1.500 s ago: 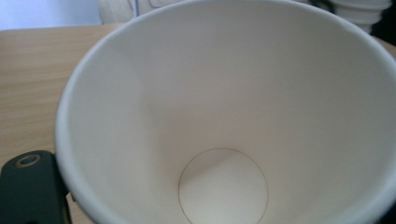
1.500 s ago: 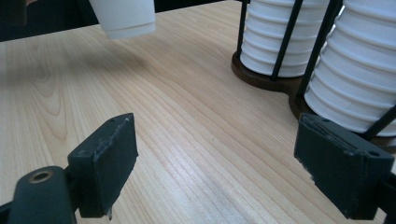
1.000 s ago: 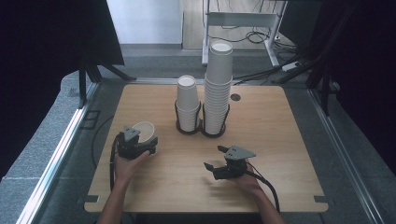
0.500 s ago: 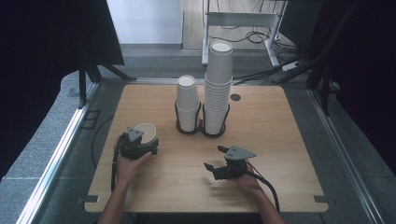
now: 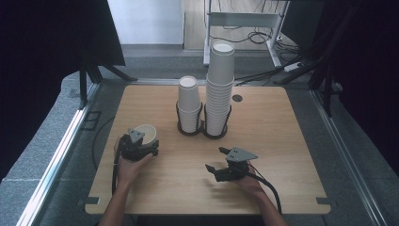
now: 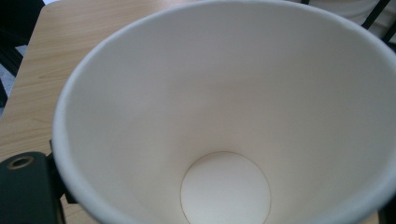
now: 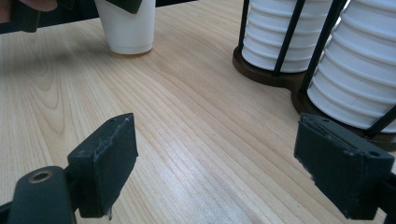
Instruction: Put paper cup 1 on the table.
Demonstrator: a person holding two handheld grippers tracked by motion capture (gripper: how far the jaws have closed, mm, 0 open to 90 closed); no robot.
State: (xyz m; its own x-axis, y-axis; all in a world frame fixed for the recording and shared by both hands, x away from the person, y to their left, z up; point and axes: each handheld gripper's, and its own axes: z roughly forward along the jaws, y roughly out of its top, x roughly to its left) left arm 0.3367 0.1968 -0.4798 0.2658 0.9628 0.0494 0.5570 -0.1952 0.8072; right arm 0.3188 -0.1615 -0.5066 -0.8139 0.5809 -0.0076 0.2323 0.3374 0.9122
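Standing upright on the surface [image 5: 263,117] at near left, the paper cup [image 5: 145,134] sits between the left gripper [image 5: 137,147] jaws, which have just been opening; right gripper [image 5: 221,169] jaws gape empty, well apart

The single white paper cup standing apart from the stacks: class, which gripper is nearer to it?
Left. The left gripper is right at the single white paper cup, jaws just opening; the right gripper hovers well away, jaws open.

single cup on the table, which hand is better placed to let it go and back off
Left. The left gripper has its jaws around the paper cup, just opening. The right gripper sits open, apart from it.
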